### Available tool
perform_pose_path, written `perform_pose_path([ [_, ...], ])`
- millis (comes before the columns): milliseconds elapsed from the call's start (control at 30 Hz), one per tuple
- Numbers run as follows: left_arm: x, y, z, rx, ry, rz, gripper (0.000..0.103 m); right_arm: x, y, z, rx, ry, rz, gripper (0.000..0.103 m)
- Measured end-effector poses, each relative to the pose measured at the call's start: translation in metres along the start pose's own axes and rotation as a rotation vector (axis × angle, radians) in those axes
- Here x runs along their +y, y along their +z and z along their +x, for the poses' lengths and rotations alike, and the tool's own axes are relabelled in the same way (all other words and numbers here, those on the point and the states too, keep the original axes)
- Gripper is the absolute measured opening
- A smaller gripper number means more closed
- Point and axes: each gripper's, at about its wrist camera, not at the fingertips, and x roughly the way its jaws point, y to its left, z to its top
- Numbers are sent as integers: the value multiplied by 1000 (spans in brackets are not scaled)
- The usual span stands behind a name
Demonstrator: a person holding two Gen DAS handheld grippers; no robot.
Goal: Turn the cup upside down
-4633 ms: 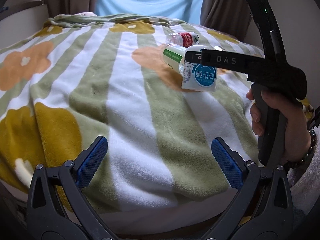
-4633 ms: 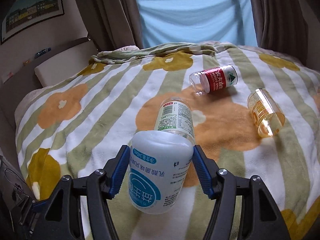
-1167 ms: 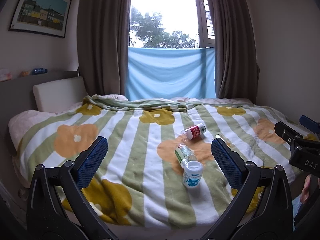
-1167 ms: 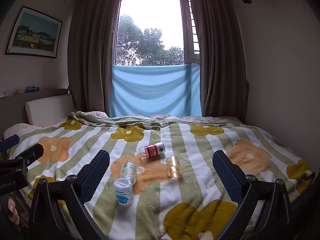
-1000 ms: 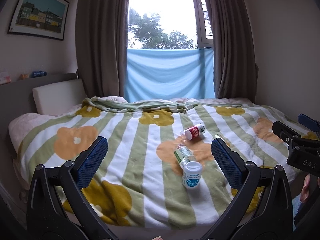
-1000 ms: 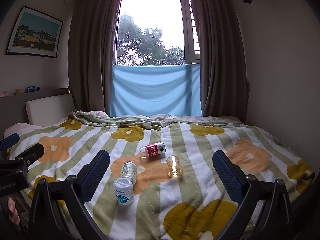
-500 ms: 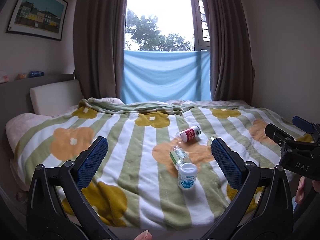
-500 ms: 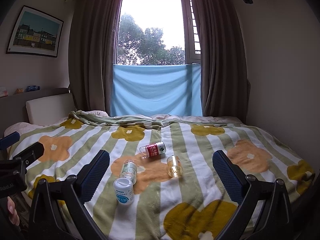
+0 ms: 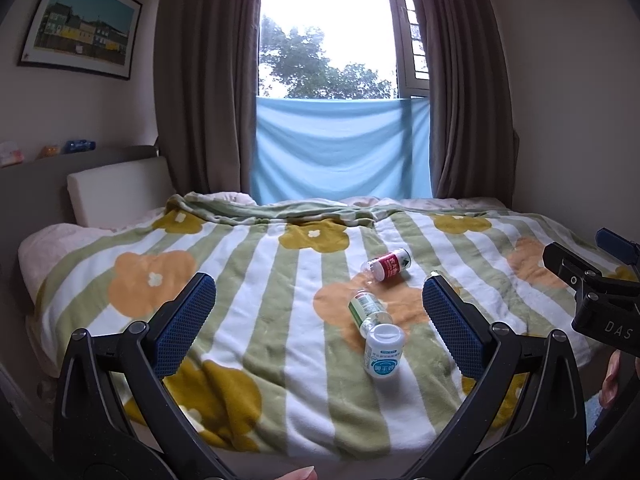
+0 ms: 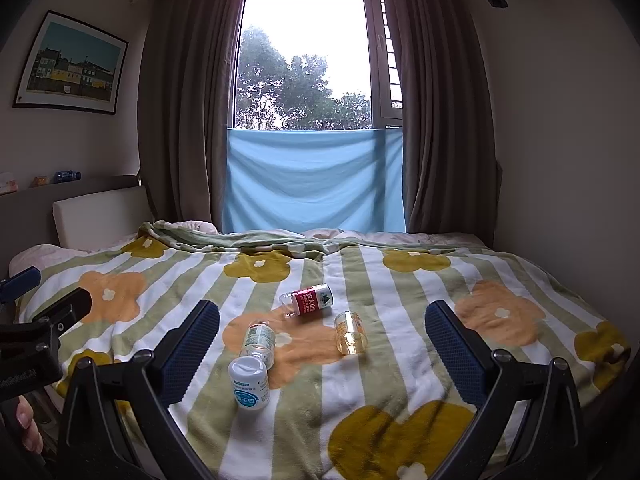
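Observation:
The white cup (image 10: 249, 384) with a blue label stands on end on the flowered blanket (image 10: 404, 364), a closed white end facing up. It leans slightly, and no gripper touches it. In the left wrist view the white cup (image 9: 383, 350) sits right of centre. My right gripper (image 10: 322, 354) is open and empty, held well back from the bed. My left gripper (image 9: 319, 326) is also open and empty, equally far back. Each gripper shows at the edge of the other's view.
A green-labelled bottle (image 10: 260, 338) lies right behind the cup, touching or nearly touching it. A red-labelled bottle (image 10: 310, 300) and an amber clear cup (image 10: 349, 332) lie on their sides farther back. A pillow (image 10: 100, 216) and curtained window are beyond. A person's fingers (image 10: 28, 428) show at the lower left.
Earlier my right gripper was shut on the white cup over the blanket; it has let go and the cup stands alone. Both grippers have drawn back from the bed.

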Motion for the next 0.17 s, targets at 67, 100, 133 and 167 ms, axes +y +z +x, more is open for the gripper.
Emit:
perform_pose_path([
  [67,2,0,0,-3,-6,-9,103,-1,0,0,0,1,0,103],
  [100,2,0,-1,-5,-8,-11,103,0,0,0,0,0,-1,103],
  [133,2,0,0,-6,-7,-11,103,-1,0,1,0,1,0,103],
  [167,2,0,0,-5,-7,-10,103,-1,0,1,0,1,0,103],
])
